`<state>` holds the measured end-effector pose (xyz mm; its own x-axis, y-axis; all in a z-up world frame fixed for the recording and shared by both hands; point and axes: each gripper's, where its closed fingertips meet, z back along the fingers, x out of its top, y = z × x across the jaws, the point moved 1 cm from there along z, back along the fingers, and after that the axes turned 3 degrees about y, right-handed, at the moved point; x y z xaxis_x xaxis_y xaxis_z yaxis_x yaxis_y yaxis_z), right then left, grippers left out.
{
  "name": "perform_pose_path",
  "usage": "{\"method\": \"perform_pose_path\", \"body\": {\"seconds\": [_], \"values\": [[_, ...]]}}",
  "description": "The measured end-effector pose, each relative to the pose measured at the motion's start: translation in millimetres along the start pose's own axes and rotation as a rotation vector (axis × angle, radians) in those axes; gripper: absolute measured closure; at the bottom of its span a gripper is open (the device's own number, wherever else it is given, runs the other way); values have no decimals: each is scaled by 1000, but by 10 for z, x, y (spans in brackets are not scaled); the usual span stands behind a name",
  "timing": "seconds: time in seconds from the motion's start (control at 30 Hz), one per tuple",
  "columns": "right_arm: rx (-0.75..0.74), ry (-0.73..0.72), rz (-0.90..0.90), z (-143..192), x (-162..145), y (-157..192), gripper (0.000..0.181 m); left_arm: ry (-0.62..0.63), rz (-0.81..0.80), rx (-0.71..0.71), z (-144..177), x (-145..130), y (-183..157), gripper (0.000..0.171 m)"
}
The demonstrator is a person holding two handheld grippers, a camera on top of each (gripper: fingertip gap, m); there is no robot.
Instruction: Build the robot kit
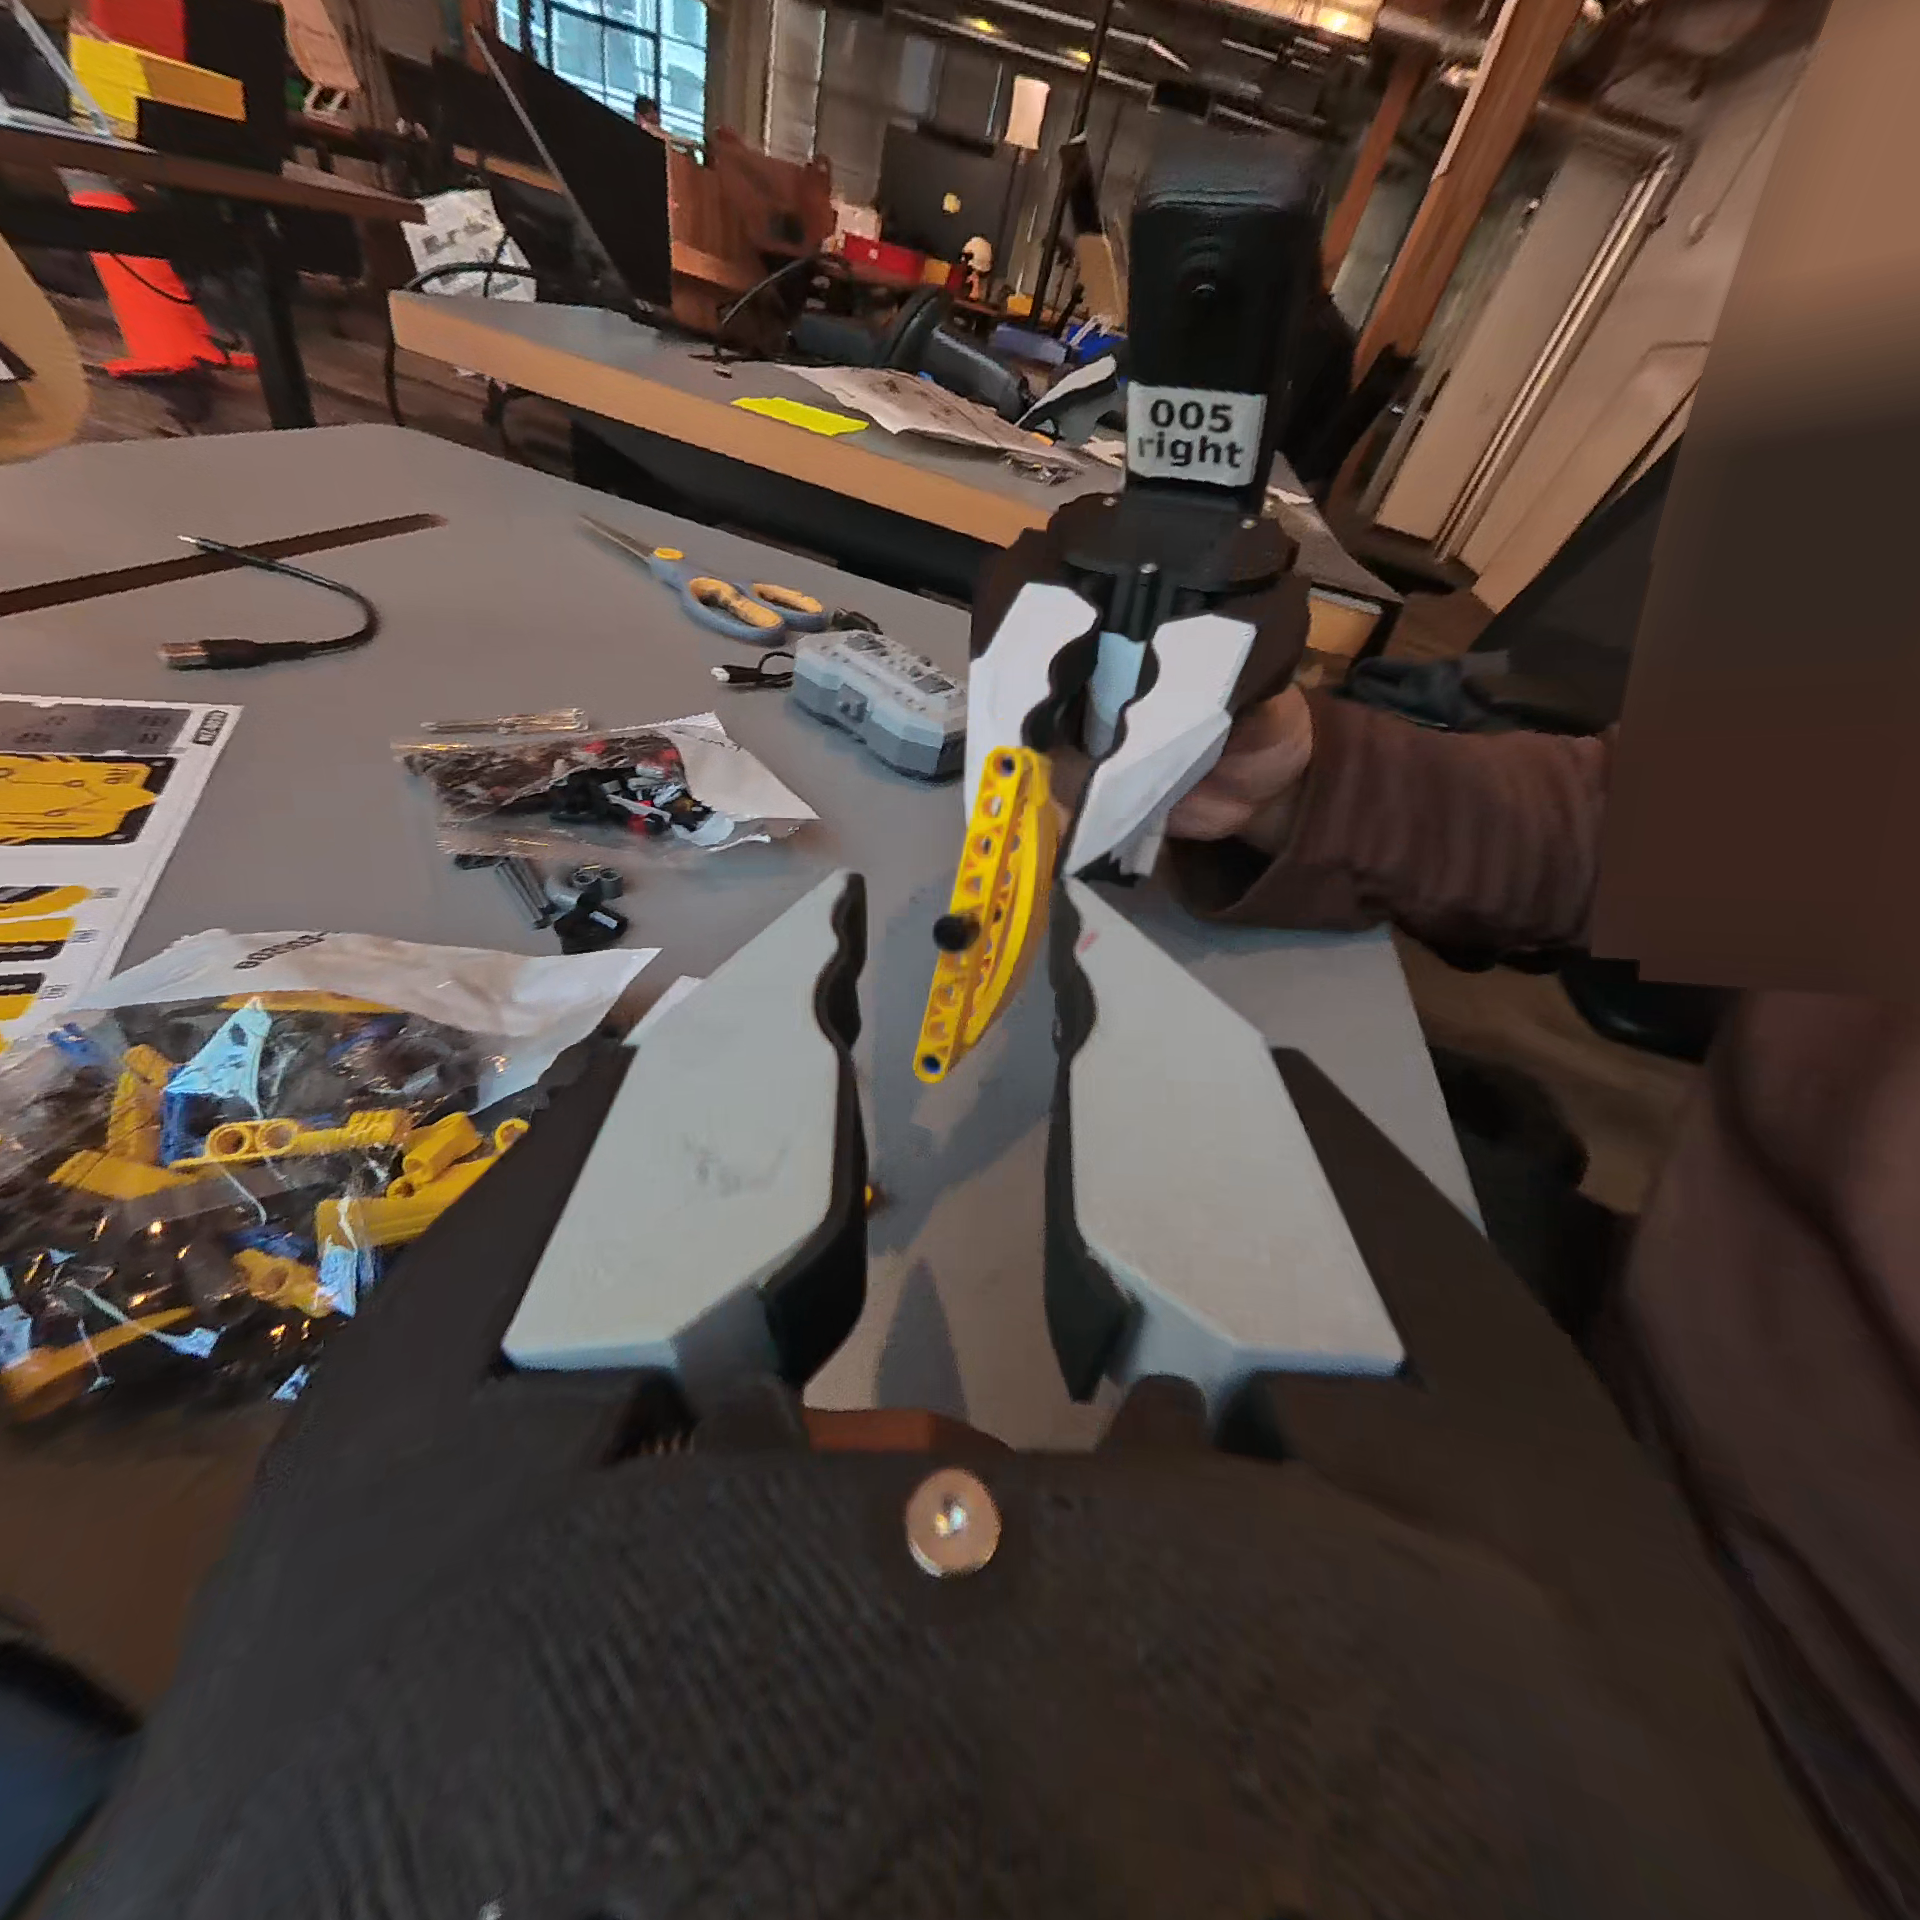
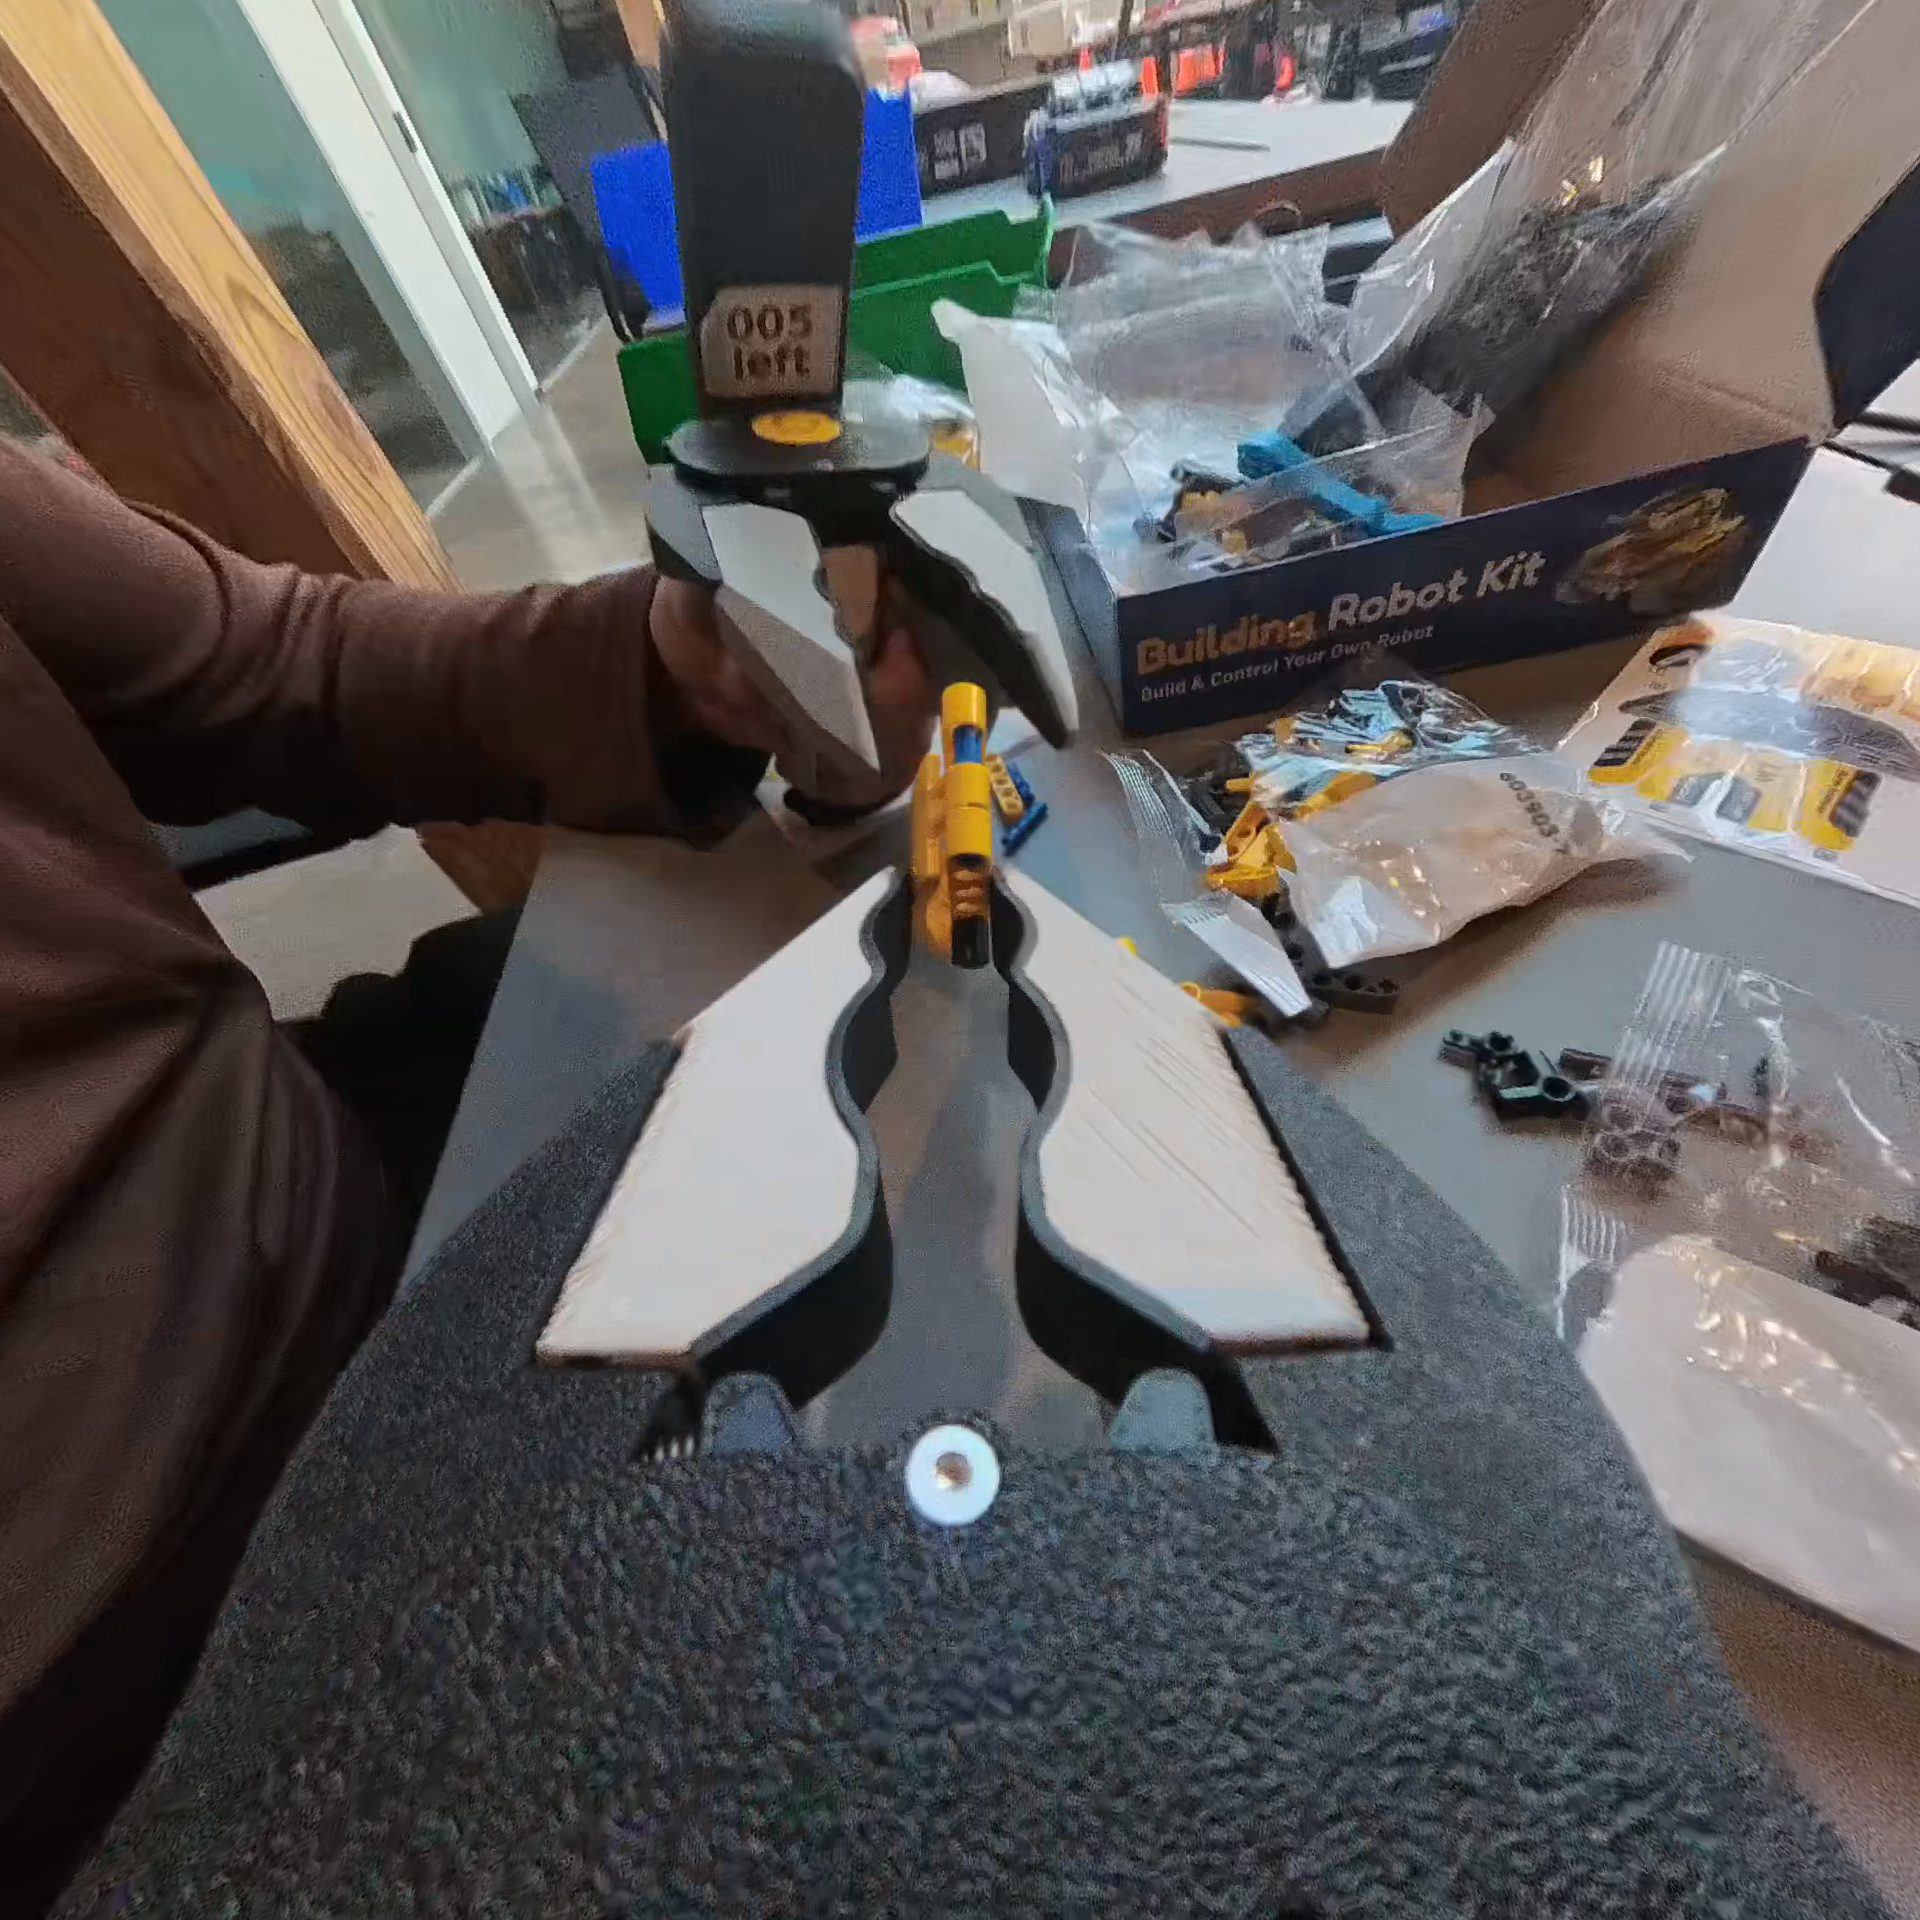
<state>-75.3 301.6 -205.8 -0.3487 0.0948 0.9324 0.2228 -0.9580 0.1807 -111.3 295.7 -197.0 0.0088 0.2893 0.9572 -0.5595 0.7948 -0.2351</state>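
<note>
Currently the right tongs (image 2: 951, 904) clamp the yellow curved beam (image 1: 982, 914) at one end; its long axis runs near upright, tilted, a black pin jutting sideways. Left tongs (image 1: 956, 904) stand apart, empty, flanking the beam without touching it. Grey worktop (image 1: 416, 540) edge lies close behind the right tongs. Clear bag (image 1: 208, 1143) holds yellow, blue, black parts; cardboard box (image 2: 1455, 592) holds more bags.

Left claw (image 1: 956, 904) open over the grey worktop (image 1: 499, 623), empty. Right claw (image 1: 1055, 831) opposite, pinching a curved yellow beam (image 1: 982, 914) with a black pin; beam hangs between the left fingers (image 1: 727, 1122). Parts bag (image 1: 208, 1164) left.
</note>
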Motion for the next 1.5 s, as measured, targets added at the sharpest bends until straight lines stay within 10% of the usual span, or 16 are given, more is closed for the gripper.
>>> {"method": "perform_pose_path", "body": {"seconds": [0.37, 1.5], "values": [[-46, 278, 236, -255, -398, 193, 167, 171, -77, -162, -25, -274, -282, 167], [-67, 162, 307, -167, -207, 252, 167, 312, -201, -110, 79, -492, -246, 167]]}}
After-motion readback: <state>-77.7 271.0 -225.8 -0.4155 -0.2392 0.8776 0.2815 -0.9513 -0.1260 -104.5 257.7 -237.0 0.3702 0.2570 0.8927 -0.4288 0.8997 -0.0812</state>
